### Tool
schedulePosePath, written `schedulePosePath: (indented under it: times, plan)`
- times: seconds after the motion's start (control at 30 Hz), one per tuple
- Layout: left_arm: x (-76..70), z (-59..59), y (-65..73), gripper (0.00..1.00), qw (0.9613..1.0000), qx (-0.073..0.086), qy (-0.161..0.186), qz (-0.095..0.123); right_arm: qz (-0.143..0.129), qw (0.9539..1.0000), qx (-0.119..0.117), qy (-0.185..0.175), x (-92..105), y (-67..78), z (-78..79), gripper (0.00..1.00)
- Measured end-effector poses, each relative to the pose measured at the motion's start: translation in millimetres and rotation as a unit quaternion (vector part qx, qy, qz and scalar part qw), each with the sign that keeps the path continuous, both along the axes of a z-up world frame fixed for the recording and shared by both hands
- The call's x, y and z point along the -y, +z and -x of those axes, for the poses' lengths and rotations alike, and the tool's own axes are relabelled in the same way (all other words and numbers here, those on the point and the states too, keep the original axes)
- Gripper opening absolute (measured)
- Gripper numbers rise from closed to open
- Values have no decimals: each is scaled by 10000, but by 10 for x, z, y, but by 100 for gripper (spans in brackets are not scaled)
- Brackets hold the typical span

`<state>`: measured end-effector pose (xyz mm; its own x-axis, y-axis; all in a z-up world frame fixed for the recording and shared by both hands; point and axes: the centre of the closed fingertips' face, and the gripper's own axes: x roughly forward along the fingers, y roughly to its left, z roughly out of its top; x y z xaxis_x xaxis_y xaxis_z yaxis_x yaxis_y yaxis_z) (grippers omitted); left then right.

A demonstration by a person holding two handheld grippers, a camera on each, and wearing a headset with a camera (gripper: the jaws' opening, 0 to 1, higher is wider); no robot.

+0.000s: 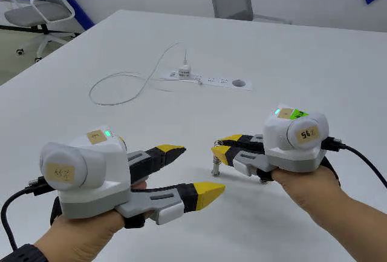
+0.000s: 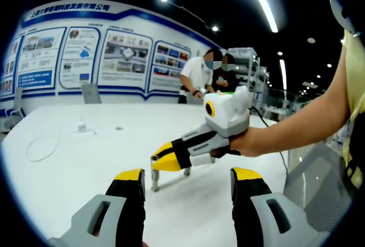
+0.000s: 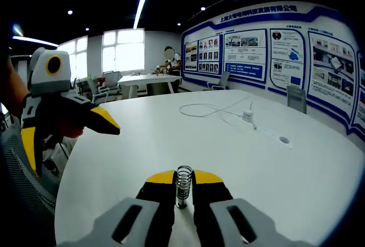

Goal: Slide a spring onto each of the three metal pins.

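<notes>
Now the right gripper (image 1: 219, 146) pinches a spring (image 3: 183, 185), seemingly atop a pin (image 2: 154, 179); the left gripper (image 2: 188, 174) gapes wide, empty.

Yellow-tipped grey left gripper (image 1: 198, 169), right gripper (image 1: 216, 146)

The white table (image 1: 290, 62) was broad and round-cornered, and it stretched right across to the far chairs. Out toward the far side a white power strip (image 1: 211, 81) lay flat on the top, and a small white plug (image 1: 184, 69) stood in its left end. From there a thin white cable (image 1: 121, 86) curled away in a loose loop on the surface. Closer in, a metal pin (image 1: 216, 166) stood upright on the table, with a second pin (image 2: 186, 171) just beside it.
</notes>
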<state>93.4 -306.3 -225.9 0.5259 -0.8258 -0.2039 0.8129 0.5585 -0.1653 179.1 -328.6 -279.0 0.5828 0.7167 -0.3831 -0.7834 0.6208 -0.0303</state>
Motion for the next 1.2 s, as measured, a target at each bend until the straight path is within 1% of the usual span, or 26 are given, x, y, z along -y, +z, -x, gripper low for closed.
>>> schedulePosePath:
  times: [0.23, 0.33, 0.47, 0.57, 0.8, 0.97, 1.03, 1.1, 1.2]
  plan:
    - [-9, 1, -22, 62, 10000, -43, 3, -19, 124, 9998, -134, 15, -3, -140, 29, 12]
    - [-11, 1, -23, 62, 10000, -46, 4, -27, 193, 9995, -235, 21, -9, -208, 30, 12]
    - [-14, 0, -22, 62, 10000, -48, 11, -32, 263, 9993, -284, 14, -12, -249, 31, 12]
    - [-14, 1, -30, 62, 10000, -44, 10, -44, 372, 9988, -325, 14, -7, -299, 42, 12]
    - [-14, 5, -37, 62, 10000, -47, 18, -39, 398, 9986, -355, -23, 10, -307, 36, 13]
    - [-17, -5, -47, 63, 10000, -33, 31, -52, 521, 9980, -352, -33, 43, -309, 84, 14]
    - [-19, -12, -57, 64, 10000, -29, 36, -66, 489, 9981, -364, -12, 44, -281, 121, 15]
    - [-25, -19, -104, 64, 9998, 24, 19, -198, 487, 9984, -298, 37, 39, -230, 155, 16]
    - [-16, -1, -133, 65, 9997, 24, -4, -251, 504, 9984, -234, 83, 46, -173, 214, 18]
